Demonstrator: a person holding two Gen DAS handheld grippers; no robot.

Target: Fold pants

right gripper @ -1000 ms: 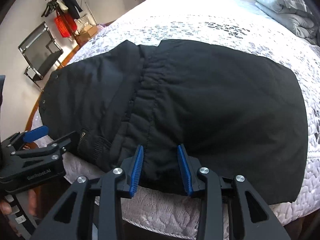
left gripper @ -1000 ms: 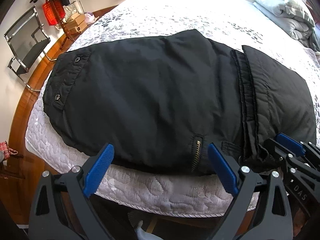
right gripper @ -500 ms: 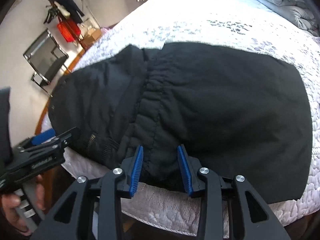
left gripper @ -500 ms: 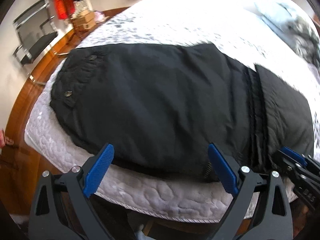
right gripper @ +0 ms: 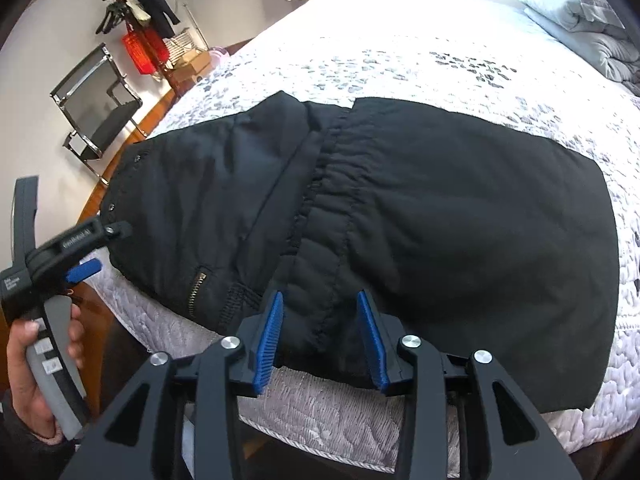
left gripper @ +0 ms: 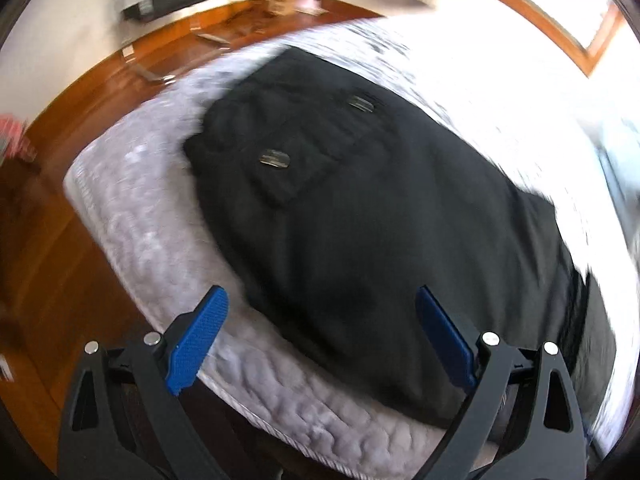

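Chair point(right gripper: 94, 120) beside bed point(right gripper: 320, 408), pants point(right gripper: 440, 220).

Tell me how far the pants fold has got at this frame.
Done: the black pants lie folded on the bed, one layer over the other with the elastic waistband across the top. In hand: the right gripper straddles the near edge at the waistband, its jaws just opening, pads off the cloth. The left gripper hangs open over the bed edge. Left: possibly another fold.

Quilted bedspread point(right gripper: 440, 60); folded grey duvet point(right gripper: 580, 12) at head; chrome chair point(right gripper: 96, 120), coat rack point(right gripper: 124, 4), red basket point(right gripper: 140, 52) by wall.
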